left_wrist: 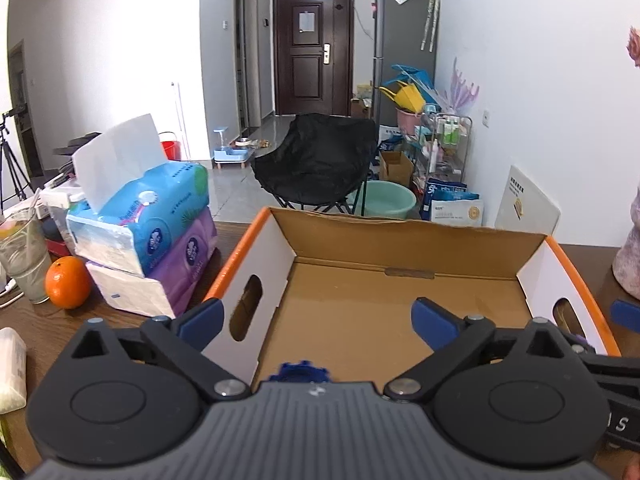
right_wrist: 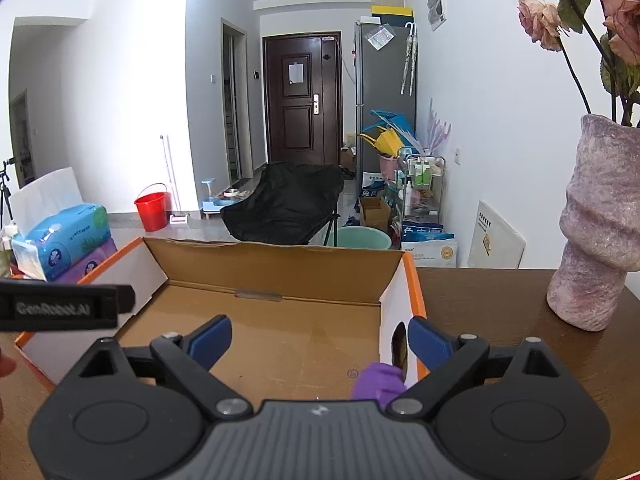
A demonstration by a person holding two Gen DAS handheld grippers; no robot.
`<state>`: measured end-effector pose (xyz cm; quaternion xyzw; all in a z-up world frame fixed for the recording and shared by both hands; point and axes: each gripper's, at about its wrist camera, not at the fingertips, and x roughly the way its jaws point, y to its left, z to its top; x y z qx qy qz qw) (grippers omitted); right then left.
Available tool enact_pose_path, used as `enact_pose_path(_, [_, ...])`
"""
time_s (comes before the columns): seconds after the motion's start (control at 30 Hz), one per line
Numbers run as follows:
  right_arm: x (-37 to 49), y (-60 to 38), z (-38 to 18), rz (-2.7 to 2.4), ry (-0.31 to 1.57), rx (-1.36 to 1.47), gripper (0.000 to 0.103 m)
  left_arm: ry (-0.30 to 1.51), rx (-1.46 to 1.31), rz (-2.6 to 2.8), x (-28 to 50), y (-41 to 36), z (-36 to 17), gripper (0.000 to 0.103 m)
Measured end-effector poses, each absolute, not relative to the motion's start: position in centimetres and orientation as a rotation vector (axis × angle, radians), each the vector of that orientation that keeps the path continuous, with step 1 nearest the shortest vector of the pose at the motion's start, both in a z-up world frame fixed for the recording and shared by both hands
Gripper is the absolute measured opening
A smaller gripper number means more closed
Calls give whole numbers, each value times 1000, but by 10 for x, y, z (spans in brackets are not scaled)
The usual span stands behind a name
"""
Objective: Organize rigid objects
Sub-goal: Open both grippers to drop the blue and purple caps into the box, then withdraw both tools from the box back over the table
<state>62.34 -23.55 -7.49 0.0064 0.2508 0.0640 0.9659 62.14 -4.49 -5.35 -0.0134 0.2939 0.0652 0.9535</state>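
Observation:
An open cardboard box [left_wrist: 400, 312] with an orange rim and white side walls stands on the wooden table. My left gripper [left_wrist: 318, 322] hovers open over its left part, with one finger outside the left wall. A dark blue toothed piece [left_wrist: 302, 372] lies on the box floor just below it, untouched. My right gripper [right_wrist: 320, 342] is open over the right part of the box [right_wrist: 280, 344], its right finger beyond the right wall. A purple object [right_wrist: 378, 384] lies in the near right corner, free of the pads.
Stacked tissue packs [left_wrist: 152, 240], an orange [left_wrist: 67, 282] and a glass [left_wrist: 24, 264] stand left of the box. A pink vase [right_wrist: 596, 240] with dried roses is on the table to the right. The left tool's black body [right_wrist: 60, 308] shows at the right view's left edge.

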Motion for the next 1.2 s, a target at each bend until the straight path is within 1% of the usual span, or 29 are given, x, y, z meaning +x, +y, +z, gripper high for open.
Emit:
enact_pose_path(0.07, [624, -235, -76, 126, 513, 8, 97, 597, -36, 132, 621, -43, -52, 103])
enact_pose_path(0.2, [624, -235, -74, 127, 517, 10, 98, 598, -42, 143, 620, -41, -51, 103])
enact_pose_path(0.3, [621, -236, -72, 128, 511, 18, 103, 598, -49, 136, 618, -40, -50, 103])
enact_pose_path(0.7, [609, -257, -70, 88, 502, 22, 103, 576, -64, 131, 601, -33, -41, 103])
enact_pose_path(1.2, [546, -279, -51, 163, 414, 8, 103, 555, -60, 72, 556, -40, -32, 103])
